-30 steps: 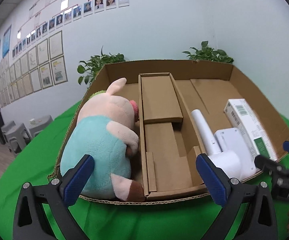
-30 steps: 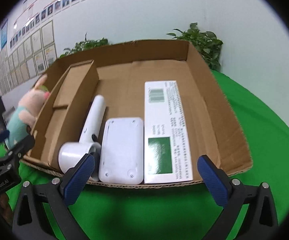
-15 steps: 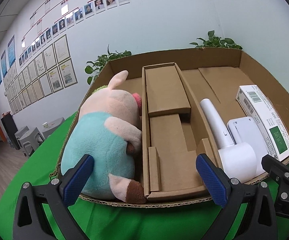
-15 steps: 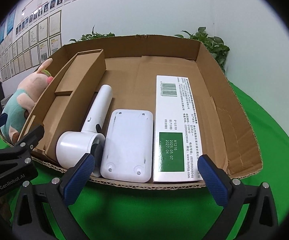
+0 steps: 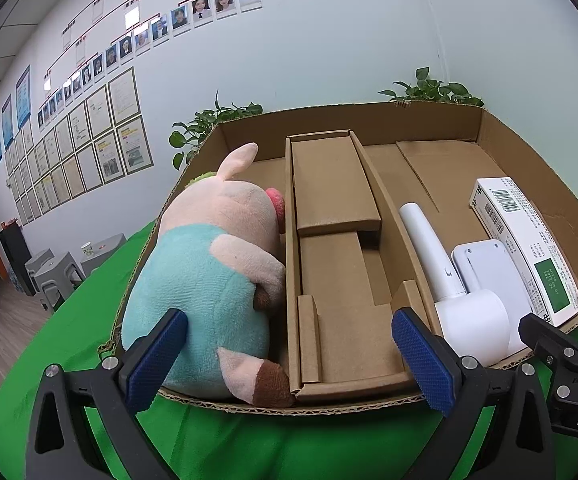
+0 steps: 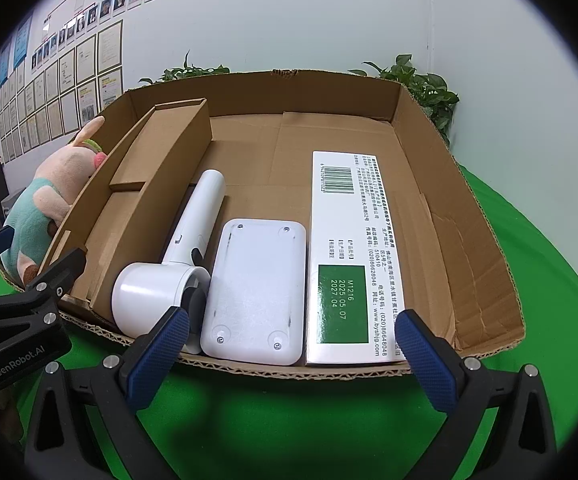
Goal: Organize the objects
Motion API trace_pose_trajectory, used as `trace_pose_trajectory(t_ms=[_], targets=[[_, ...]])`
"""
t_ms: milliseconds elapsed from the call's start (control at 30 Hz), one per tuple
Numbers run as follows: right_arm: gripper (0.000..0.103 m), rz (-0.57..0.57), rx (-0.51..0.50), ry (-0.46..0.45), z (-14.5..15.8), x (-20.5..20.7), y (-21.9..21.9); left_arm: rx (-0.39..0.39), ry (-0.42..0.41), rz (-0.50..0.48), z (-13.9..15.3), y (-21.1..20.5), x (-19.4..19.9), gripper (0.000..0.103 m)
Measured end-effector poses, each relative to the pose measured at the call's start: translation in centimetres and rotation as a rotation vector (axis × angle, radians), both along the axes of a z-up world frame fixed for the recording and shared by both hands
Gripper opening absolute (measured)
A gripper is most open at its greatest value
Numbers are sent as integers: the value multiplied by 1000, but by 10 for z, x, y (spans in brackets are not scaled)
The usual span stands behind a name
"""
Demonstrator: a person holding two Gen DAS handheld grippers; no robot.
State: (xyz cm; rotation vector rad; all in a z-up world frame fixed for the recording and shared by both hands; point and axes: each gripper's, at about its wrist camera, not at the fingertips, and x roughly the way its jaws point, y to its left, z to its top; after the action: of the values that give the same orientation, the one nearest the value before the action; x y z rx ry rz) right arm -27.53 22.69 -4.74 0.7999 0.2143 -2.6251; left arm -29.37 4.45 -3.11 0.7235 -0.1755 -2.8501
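A shallow cardboard box lies on a green cloth. In its left section rests a plush pig in a teal shirt. The right section holds a white hair dryer, a flat white device and a white-and-green carton, side by side. My left gripper hovers open before the box's front edge near the pig. Before the front edge at the white items, my right gripper is open too. Neither holds anything.
A cardboard insert divides the box. Potted plants stand behind it against a white wall with framed papers. Grey stools stand at the far left. Green cloth spreads to the right of the box.
Both grippers have tilted and shifted slightly, so the box looks lower and closer in both views. The objects in the box have not moved. Both grippers stayed open.
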Motion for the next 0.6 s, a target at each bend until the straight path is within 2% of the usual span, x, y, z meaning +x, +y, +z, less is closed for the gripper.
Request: trace_pose_trajectory(t_ms=[600], targets=[[102,0,0,0,0,0,0,6,3,-2,-1,1,-1,103]])
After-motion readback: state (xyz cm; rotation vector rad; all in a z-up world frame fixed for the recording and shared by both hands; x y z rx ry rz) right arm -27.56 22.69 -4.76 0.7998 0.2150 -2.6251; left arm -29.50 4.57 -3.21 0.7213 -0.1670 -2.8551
